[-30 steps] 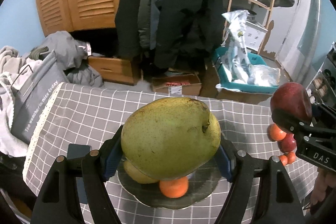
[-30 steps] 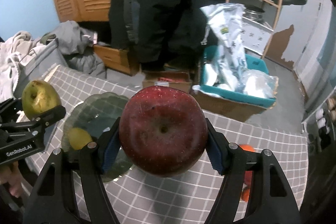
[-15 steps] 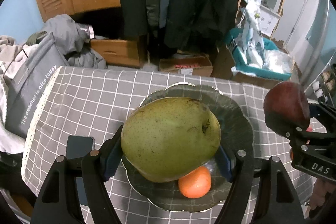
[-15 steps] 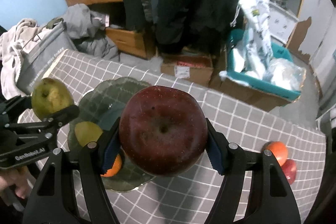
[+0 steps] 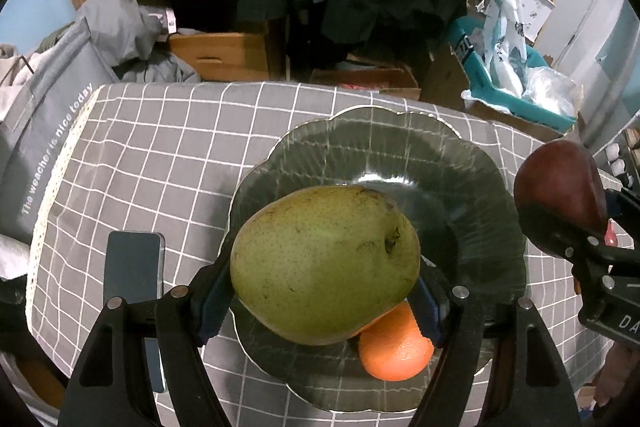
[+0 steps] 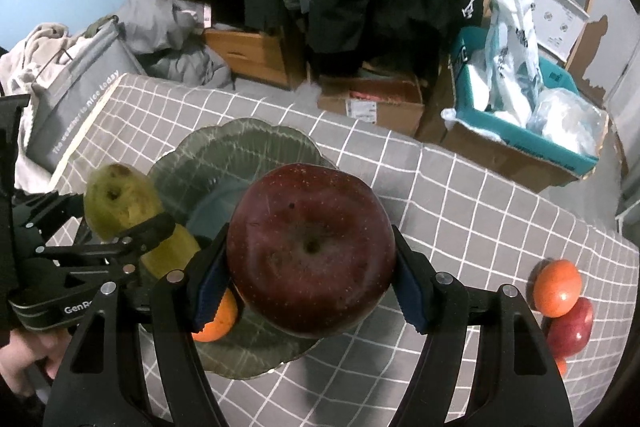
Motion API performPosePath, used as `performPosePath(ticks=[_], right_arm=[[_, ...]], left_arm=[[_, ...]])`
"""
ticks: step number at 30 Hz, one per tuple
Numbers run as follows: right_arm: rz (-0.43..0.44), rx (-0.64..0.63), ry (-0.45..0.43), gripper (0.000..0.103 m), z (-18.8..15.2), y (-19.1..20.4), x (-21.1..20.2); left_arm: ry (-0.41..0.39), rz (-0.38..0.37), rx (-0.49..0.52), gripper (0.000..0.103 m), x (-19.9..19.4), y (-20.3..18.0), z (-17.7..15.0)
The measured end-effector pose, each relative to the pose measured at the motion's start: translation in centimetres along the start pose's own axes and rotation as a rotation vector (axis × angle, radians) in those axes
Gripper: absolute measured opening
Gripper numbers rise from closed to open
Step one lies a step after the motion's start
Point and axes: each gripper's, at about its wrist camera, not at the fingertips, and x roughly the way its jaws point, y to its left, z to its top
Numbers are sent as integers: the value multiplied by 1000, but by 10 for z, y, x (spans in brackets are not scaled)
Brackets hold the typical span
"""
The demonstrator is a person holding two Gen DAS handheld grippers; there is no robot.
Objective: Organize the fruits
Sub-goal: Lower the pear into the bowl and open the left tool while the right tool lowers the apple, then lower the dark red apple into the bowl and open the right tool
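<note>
Pear [image 5: 324, 263], apple [image 6: 310, 247] — seemingly above plate [image 5: 400, 147]

Both grippers point steeply downward side by side, the left gripper [image 5: 325, 301] with its blue pads clamped on a green pear [image 5: 325, 264] and the right gripper [image 6: 311, 282] clamped likewise on a dark red apple [image 6: 311, 251], a hand [image 6: 20, 359] gripping the left one's handle.
</note>
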Motion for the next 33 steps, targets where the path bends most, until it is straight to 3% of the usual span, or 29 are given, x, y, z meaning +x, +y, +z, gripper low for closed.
performPosePath(ticks=[25,33], right_arm=[[7,17,27,72,-4,0,17],[7,25,26,72,-5,-3,17]], left_arm=[[25,-2,10,78,13,1,2],[38,-3,-8,85,18,4,2]])
